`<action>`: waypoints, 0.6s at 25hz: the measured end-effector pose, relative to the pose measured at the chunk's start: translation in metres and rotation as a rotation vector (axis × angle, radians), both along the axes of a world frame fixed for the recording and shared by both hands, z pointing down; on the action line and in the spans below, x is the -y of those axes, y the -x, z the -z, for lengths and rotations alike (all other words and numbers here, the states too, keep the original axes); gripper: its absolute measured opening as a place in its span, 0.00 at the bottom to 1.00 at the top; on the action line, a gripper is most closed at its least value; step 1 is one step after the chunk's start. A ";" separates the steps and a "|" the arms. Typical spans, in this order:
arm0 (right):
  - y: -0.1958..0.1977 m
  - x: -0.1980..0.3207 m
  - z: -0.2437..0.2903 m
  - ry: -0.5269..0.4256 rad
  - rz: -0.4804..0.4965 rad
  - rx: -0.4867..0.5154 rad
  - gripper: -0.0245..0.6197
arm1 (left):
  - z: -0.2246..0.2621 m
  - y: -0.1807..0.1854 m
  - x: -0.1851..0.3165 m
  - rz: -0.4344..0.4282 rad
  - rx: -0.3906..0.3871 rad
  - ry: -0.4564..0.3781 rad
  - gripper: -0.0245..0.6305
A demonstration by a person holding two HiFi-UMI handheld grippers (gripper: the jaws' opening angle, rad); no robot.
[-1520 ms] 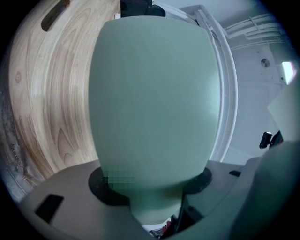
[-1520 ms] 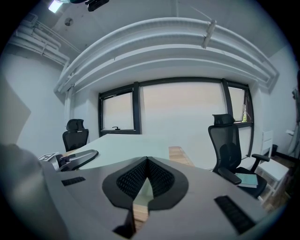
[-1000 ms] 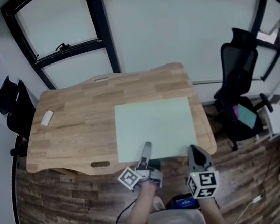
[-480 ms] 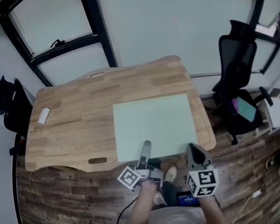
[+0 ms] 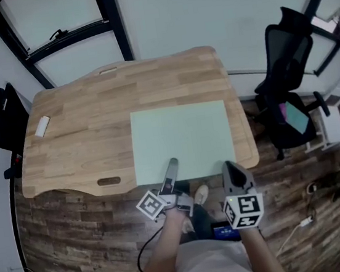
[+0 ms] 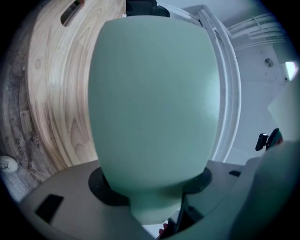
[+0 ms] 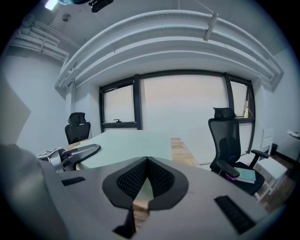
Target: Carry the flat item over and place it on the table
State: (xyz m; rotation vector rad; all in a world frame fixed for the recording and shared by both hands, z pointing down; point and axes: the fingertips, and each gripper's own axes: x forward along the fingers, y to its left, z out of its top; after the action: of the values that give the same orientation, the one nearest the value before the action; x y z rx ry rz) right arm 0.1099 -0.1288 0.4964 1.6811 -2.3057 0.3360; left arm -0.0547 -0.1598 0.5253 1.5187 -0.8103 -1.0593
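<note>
At the far left of our wooden table (image 5: 83,137) lies a small white block (image 5: 42,125). The green sheet (image 5: 183,140) covers its right half. Our left gripper (image 5: 172,165) clamps the sheet's near edge, and our right gripper (image 5: 228,168) pinches that same edge. Farther right stands an office chair (image 5: 287,79).
</note>
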 end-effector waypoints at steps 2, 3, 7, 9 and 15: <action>-0.002 0.001 -0.006 0.017 0.002 -0.003 0.03 | -0.003 -0.001 0.000 0.000 0.000 0.005 0.45; -0.003 0.001 -0.008 0.024 0.003 -0.006 0.03 | -0.006 -0.002 0.000 -0.001 0.005 0.008 0.45; -0.004 0.001 -0.019 0.045 0.012 -0.018 0.03 | -0.019 -0.005 -0.003 -0.013 0.014 0.020 0.45; -0.002 0.002 -0.025 0.047 0.025 -0.021 0.03 | -0.026 -0.005 -0.004 -0.012 0.020 0.036 0.45; 0.001 0.002 -0.040 0.100 0.028 -0.027 0.03 | -0.042 -0.005 -0.003 -0.011 0.004 0.069 0.45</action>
State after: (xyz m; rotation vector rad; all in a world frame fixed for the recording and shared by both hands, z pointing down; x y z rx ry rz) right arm 0.1087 -0.1310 0.5365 1.5948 -2.2520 0.4134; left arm -0.0502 -0.1569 0.5671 1.4659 -0.8322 -1.0111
